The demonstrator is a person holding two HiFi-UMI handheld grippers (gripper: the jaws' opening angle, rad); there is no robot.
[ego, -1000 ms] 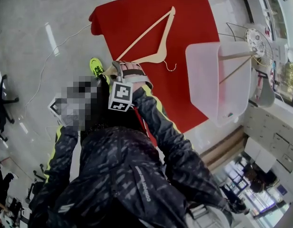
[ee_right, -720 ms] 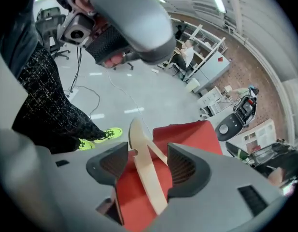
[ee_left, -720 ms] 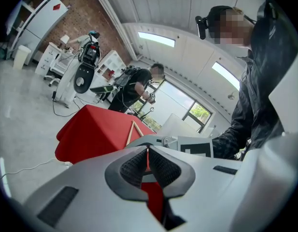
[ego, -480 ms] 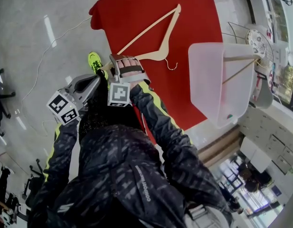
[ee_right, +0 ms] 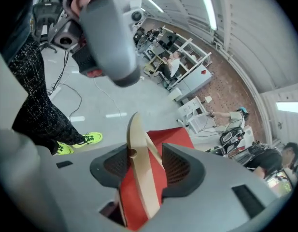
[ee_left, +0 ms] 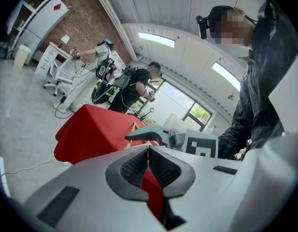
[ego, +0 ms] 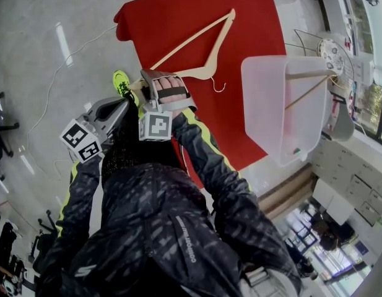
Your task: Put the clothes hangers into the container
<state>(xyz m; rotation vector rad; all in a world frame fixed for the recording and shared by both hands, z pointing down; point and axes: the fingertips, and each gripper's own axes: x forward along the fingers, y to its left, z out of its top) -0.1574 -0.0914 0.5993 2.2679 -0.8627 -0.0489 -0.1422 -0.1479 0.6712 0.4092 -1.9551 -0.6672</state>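
Jaws of my right gripper [ee_right: 146, 158] have just been closing round the hanger [ee_right: 136, 144] end, not yet pinching; left gripper's [ee_left: 148, 151] are together, empty. Next: grip, carry to container [ego: 283, 104].

Pale wooden clothes hanger [ego: 219, 42], triangular with a metal hook, lies on the red cloth [ego: 178, 17], hook end nearest the container. Translucent plastic container [ego: 265, 104] stands just to its right. A second wooden hanger [ego: 308, 73] is inside, leaning.

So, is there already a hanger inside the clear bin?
Yes, in the head view the bars of a wooden hanger show inside the clear bin.
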